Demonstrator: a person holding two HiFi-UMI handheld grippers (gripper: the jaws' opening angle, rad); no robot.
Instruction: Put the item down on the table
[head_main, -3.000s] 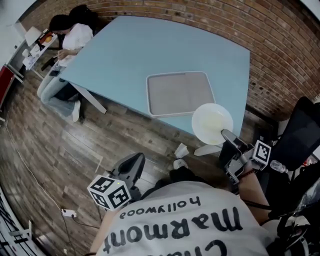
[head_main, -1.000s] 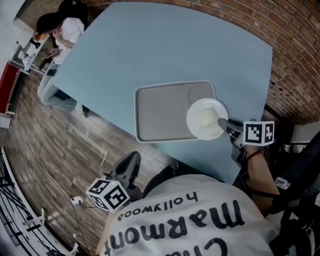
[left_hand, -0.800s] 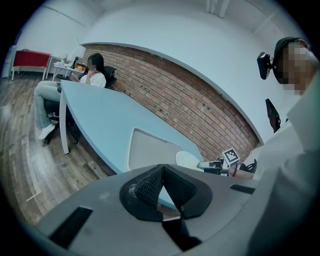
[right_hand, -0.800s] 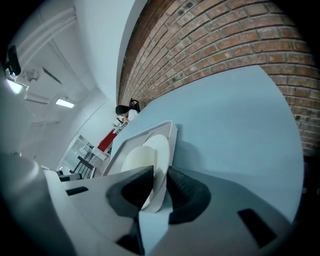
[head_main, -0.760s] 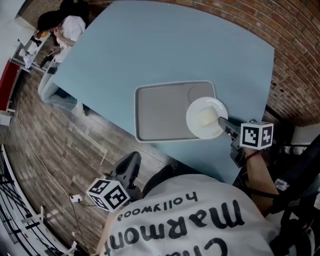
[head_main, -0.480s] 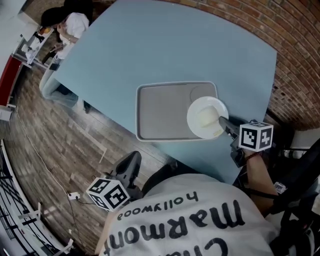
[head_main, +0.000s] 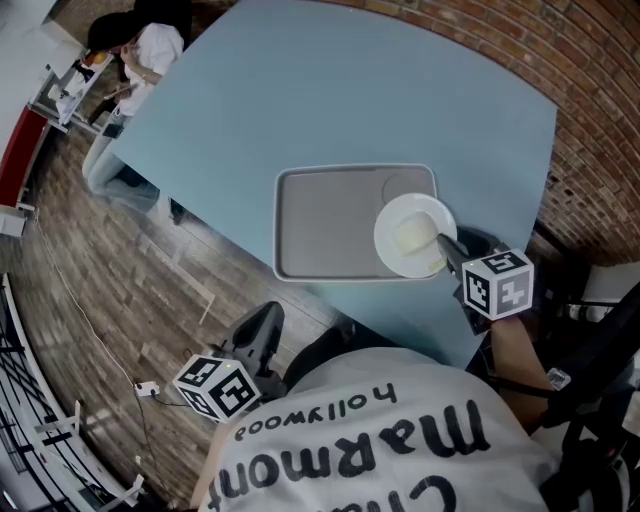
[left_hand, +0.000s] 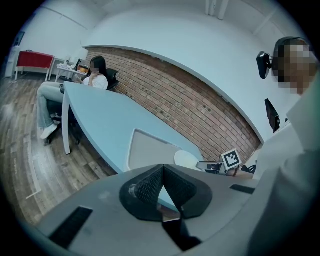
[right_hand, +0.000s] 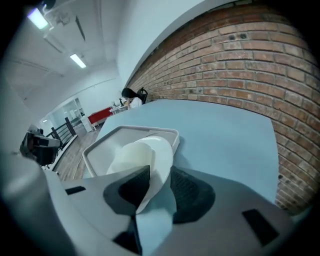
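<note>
My right gripper (head_main: 446, 252) is shut on the rim of a round white plate (head_main: 412, 235). It holds the plate over the right end of the grey tray (head_main: 330, 220) on the light blue table (head_main: 330, 100). Whether the plate touches the tray I cannot tell. In the right gripper view the plate (right_hand: 142, 155) stands between the jaws of that gripper (right_hand: 157, 185), with the tray (right_hand: 107, 142) behind it. My left gripper (head_main: 258, 340) hangs low beside the table's front edge, shut and empty (left_hand: 162, 175).
A person (head_main: 140, 60) sits at the table's far left corner. A brick wall (head_main: 590, 120) runs along the table's right side. The floor (head_main: 120, 290) is wooden planks. A dark chair (head_main: 600, 330) stands at my right.
Three seconds ago the plate was off the table's front edge; it has come over the tray's right end. In the last second the right gripper's marker cube has tilted slightly.
</note>
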